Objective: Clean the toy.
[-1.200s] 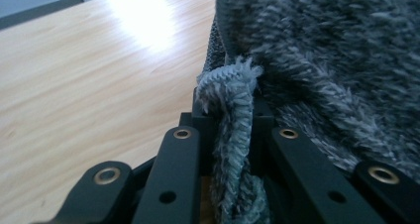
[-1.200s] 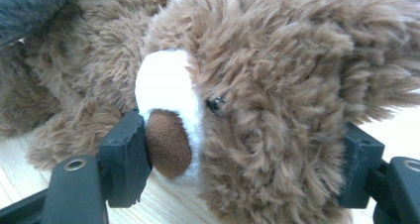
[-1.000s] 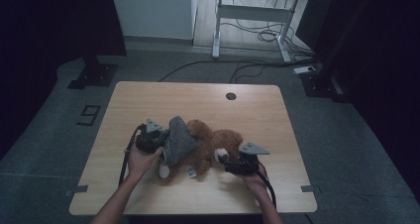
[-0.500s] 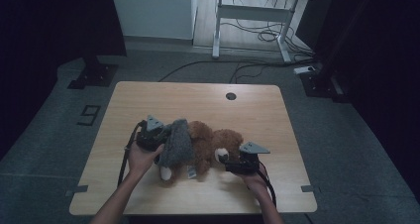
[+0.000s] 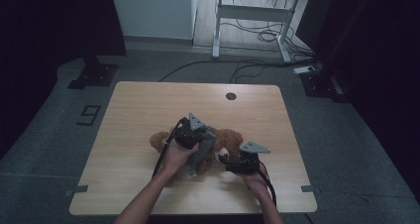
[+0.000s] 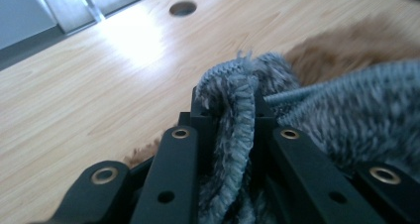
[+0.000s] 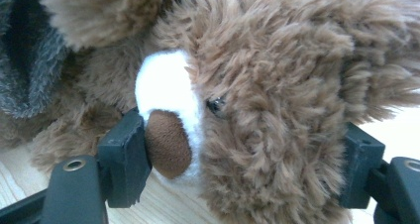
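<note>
Your left gripper pinches the soft knit; your right gripper clamps the bear at its squashy head. Grip hems, not fuzz.

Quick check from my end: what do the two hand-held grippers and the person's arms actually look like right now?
Both are black, blocky units. The left hand-held gripper and right hand-held gripper each carry a grey three-cornered plate on top and trail a black cable. The jaws are flat black bars with brass-ringed holes. The forearms are bare, with no sleeves in sight.
</note>
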